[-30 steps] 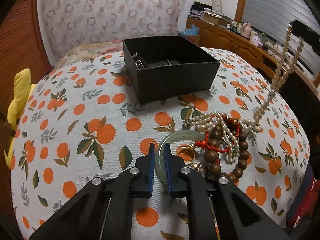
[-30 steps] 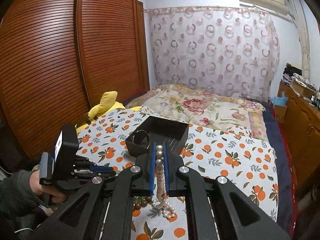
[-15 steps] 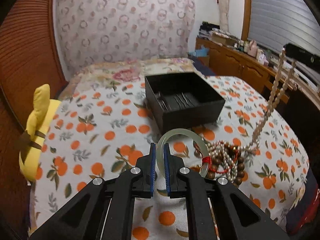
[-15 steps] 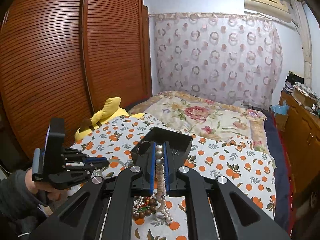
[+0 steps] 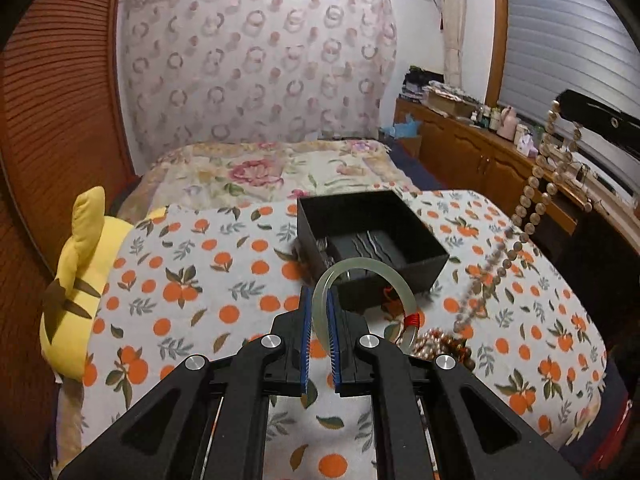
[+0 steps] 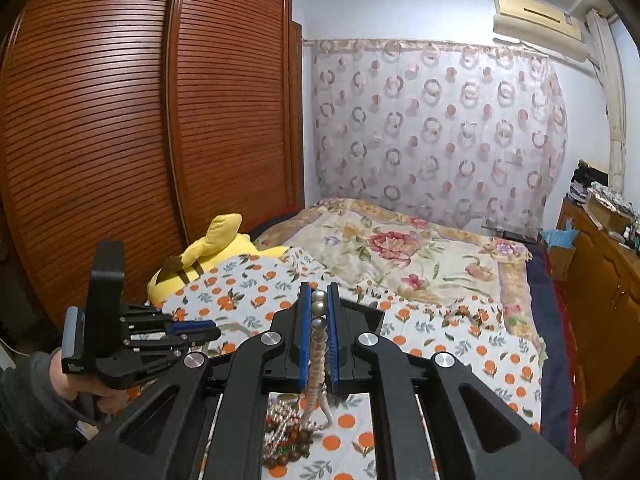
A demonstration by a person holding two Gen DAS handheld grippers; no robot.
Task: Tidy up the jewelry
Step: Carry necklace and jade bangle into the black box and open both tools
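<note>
left tool [image 5: 319, 312] raised gripping bangle [image 5: 362, 272], right tool [image 6: 319, 312] lifting necklace [image 6: 318, 344]

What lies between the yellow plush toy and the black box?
Only bare orange-print cloth lies between the plush toy and the black box, in the left wrist view.

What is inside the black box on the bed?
Inside the black box, a black insert with wavy slits and something metallic at its left side show. The jade bangle in the left gripper covers the near part.

A bed [image 6: 408, 248] is flanked by a slatted wardrobe [image 6: 140, 128] and a wooden dresser [image 5: 472, 152]; a circle-patterned curtain [image 6: 436, 128] is hung behind, under an air conditioner [image 6: 536, 24].
</note>
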